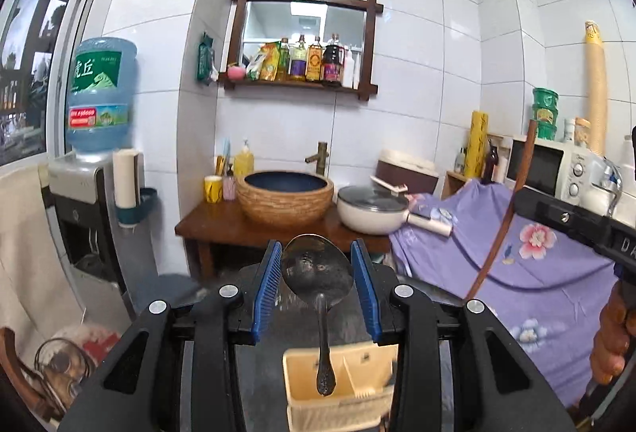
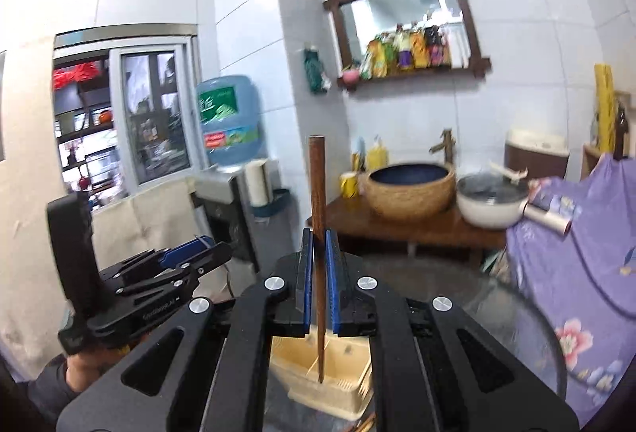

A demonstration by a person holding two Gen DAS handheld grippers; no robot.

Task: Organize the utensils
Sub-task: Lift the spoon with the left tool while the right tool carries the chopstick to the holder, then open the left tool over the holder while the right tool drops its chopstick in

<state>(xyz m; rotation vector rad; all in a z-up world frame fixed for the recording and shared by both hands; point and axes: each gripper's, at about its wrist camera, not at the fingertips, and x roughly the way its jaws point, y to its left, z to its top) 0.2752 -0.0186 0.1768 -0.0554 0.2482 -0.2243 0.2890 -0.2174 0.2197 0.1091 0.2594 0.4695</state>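
My left gripper (image 1: pixel 317 265) is shut on a dark metal spoon (image 1: pixel 318 273), gripped by its bowl, handle hanging down over the left compartment of a cream plastic utensil holder (image 1: pixel 302 372). My right gripper (image 2: pixel 317 253) is shut on a brown wooden chopstick (image 2: pixel 317 185), held upright with its lower tip inside the same cream holder (image 2: pixel 294 360). The chopstick (image 1: pixel 512 201) and right gripper body show at the right of the left wrist view. The left gripper (image 2: pixel 198 247) shows at the left of the right wrist view.
The holder stands on a round glass table (image 2: pixel 497 296). Behind are a wooden stand with a woven basin (image 1: pixel 284 197), a white lidded pan (image 1: pixel 373 209), a purple floral cloth (image 1: pixel 528 253), a microwave (image 1: pixel 548 169) and a water dispenser (image 1: pixel 99 94).
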